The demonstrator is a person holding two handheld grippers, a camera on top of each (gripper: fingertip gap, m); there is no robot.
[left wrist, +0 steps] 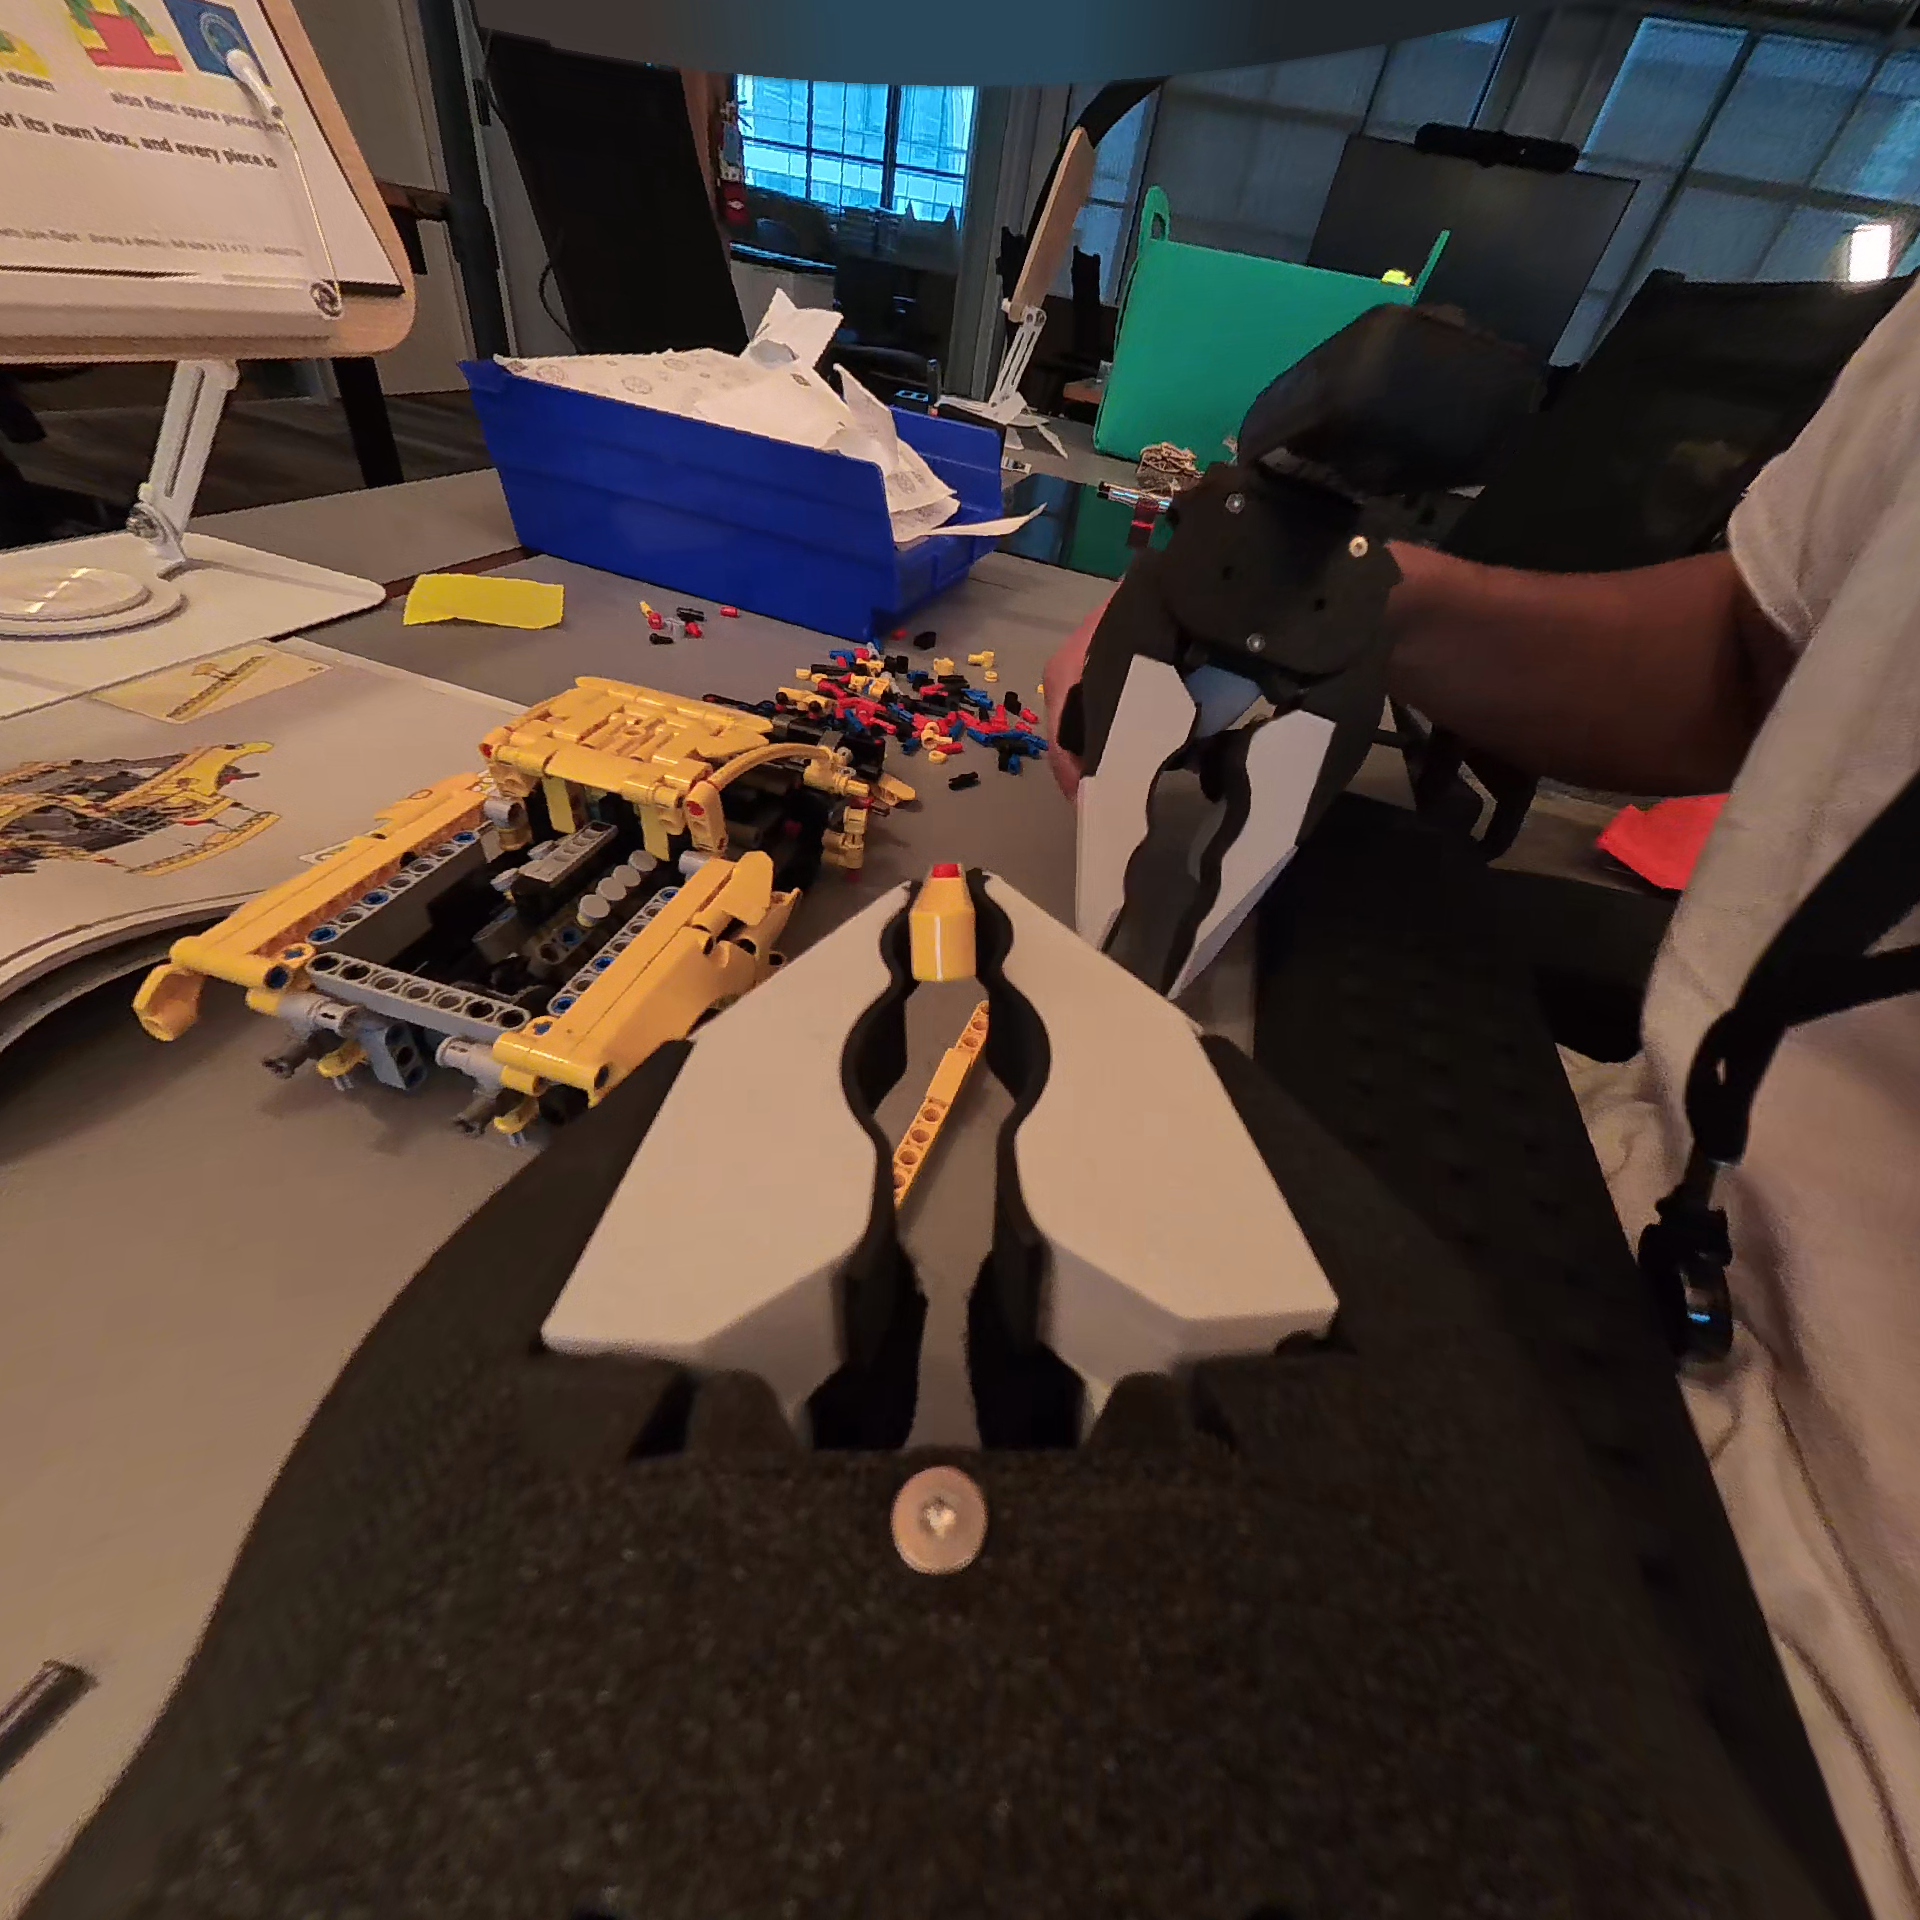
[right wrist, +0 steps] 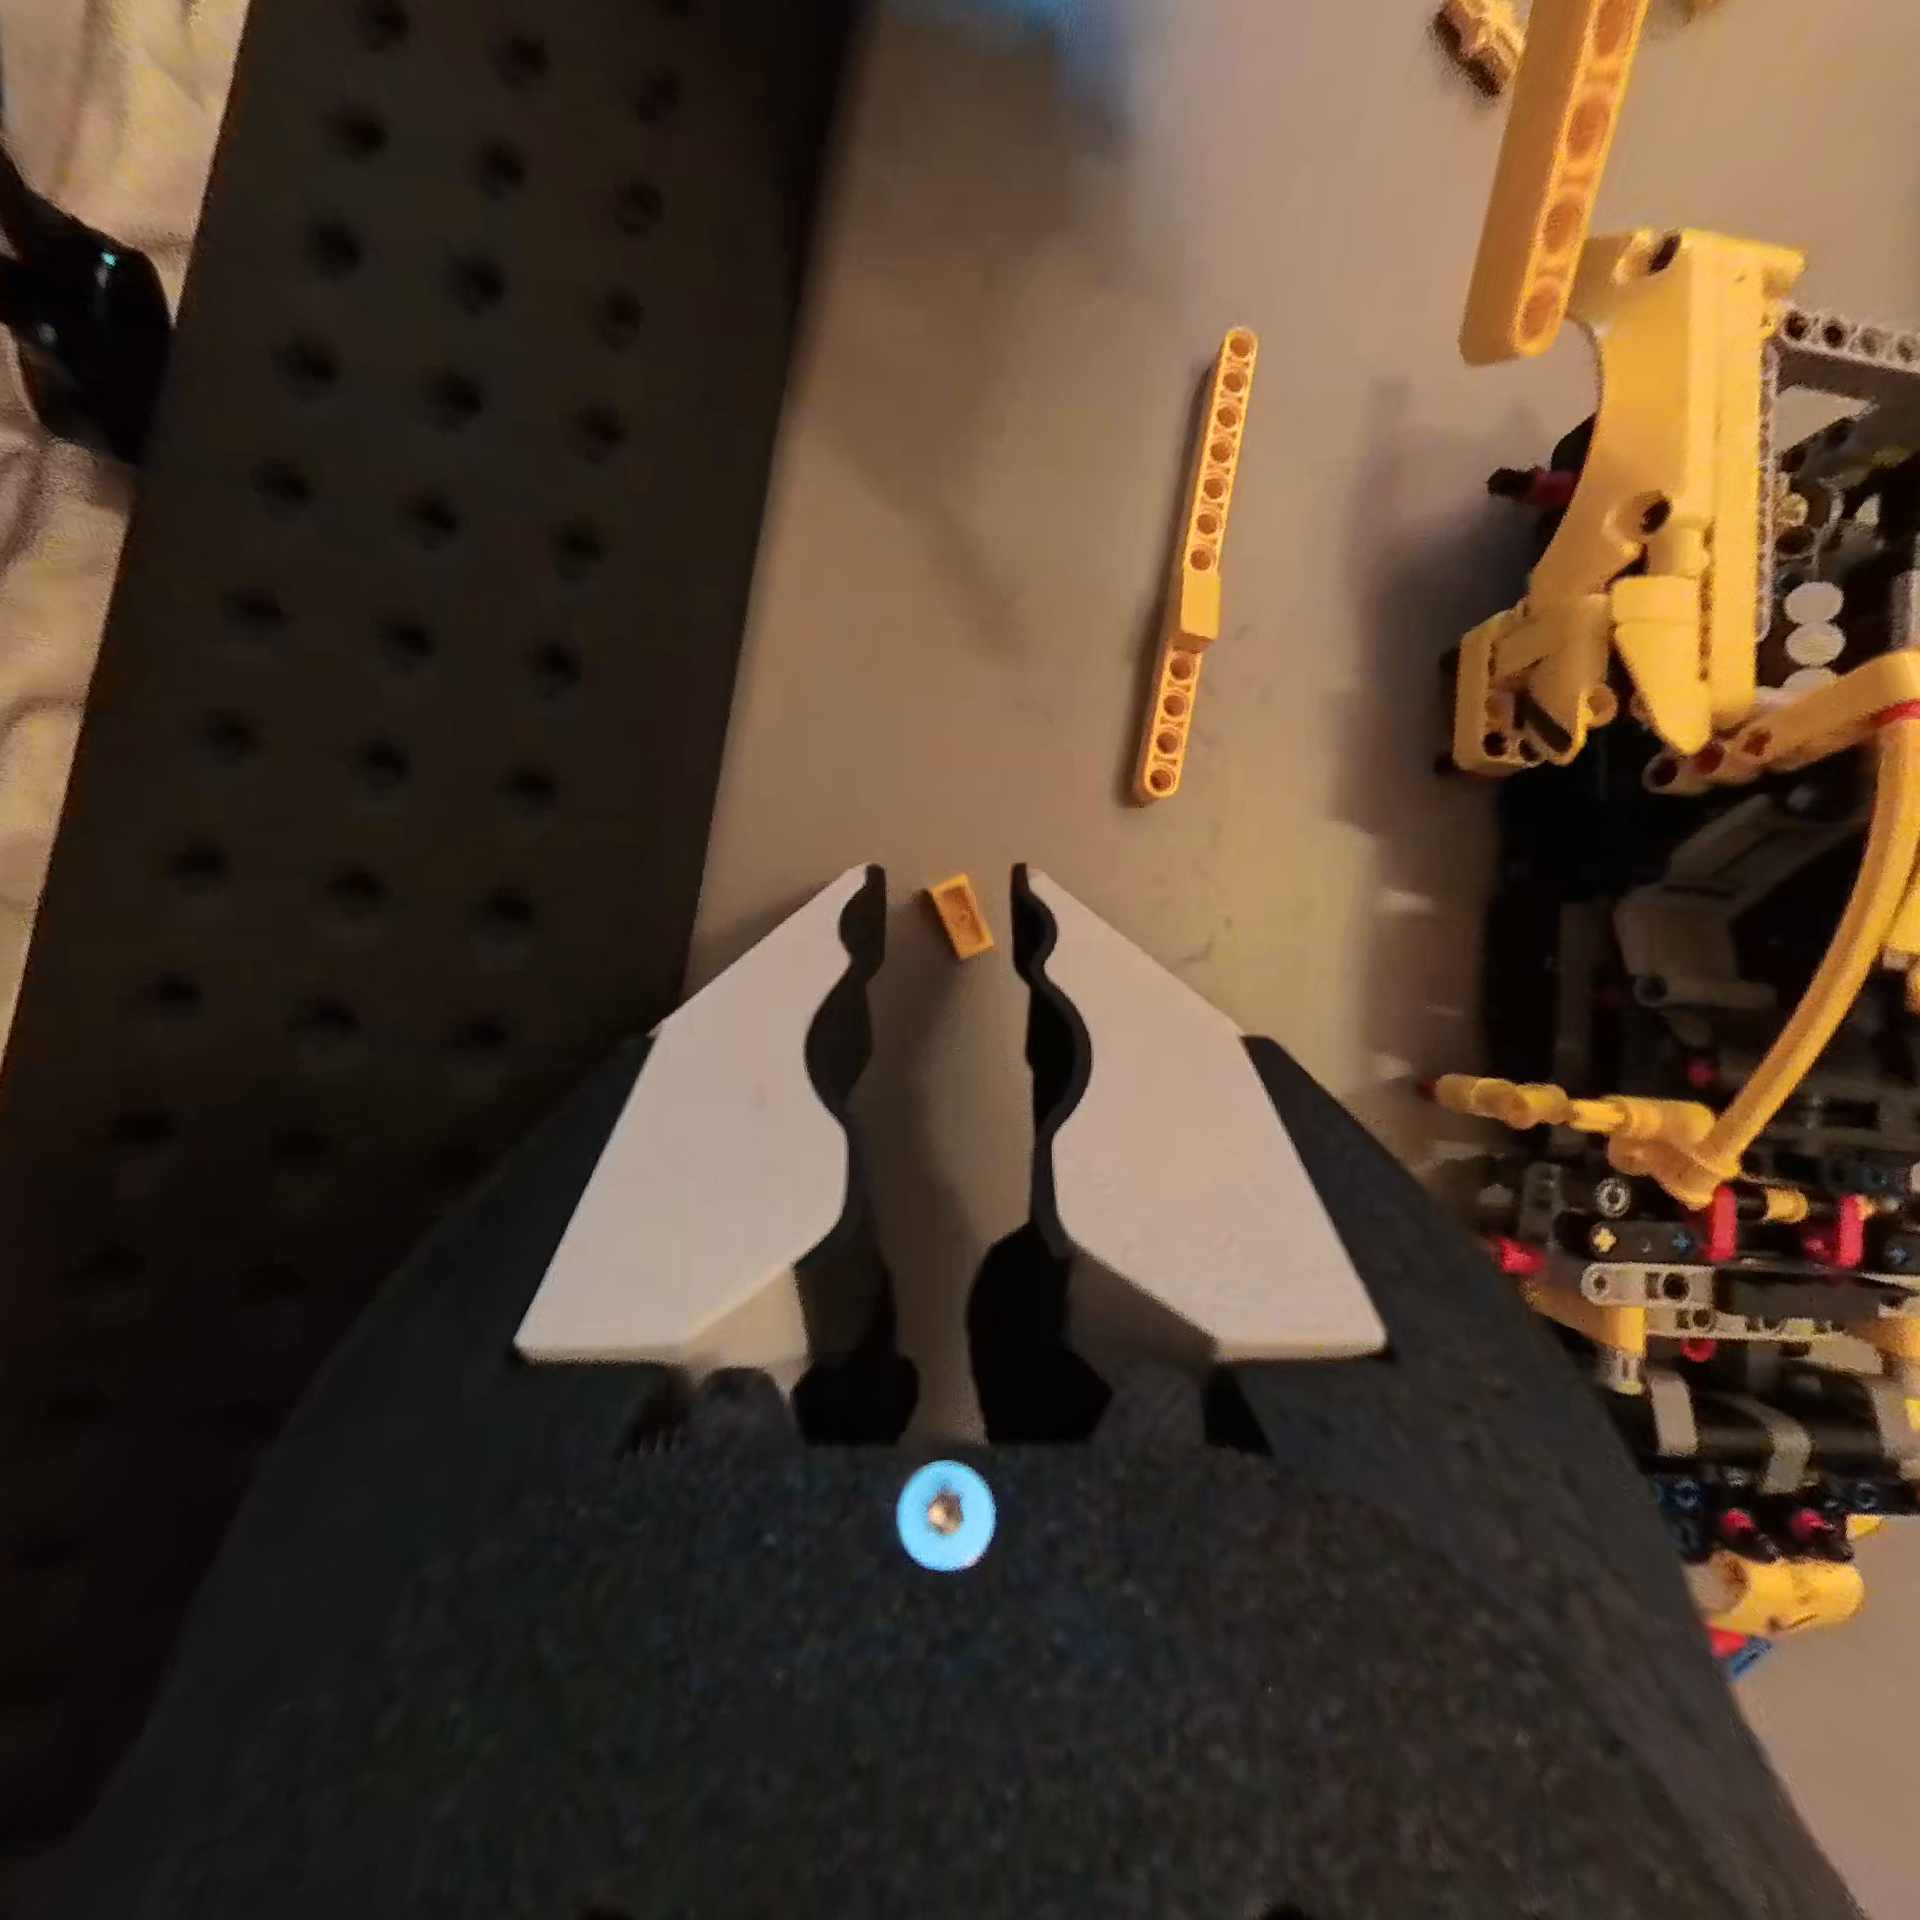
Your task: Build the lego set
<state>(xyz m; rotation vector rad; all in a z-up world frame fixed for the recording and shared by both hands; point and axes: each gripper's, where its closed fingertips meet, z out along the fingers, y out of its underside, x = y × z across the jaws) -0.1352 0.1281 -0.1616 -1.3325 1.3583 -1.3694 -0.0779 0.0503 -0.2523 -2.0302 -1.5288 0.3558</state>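
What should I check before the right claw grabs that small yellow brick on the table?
1. Right claw open: ok.
2. Small yellow brick lies between its fingertips: ok.
3. Brick lies apart from the long yellow beam: ok.
4. Left claw shut on its yellow piece: ok.
5. Fingertips low enough to pinch the brick: cannot tell.
6. Yellow model clear of the right claw: ok.

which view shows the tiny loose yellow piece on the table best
The right wrist view: the small yellow piece lies unobstructed on the table between the open right gripper. The left wrist view doesn't show it; the right gripper's fingers point down there.
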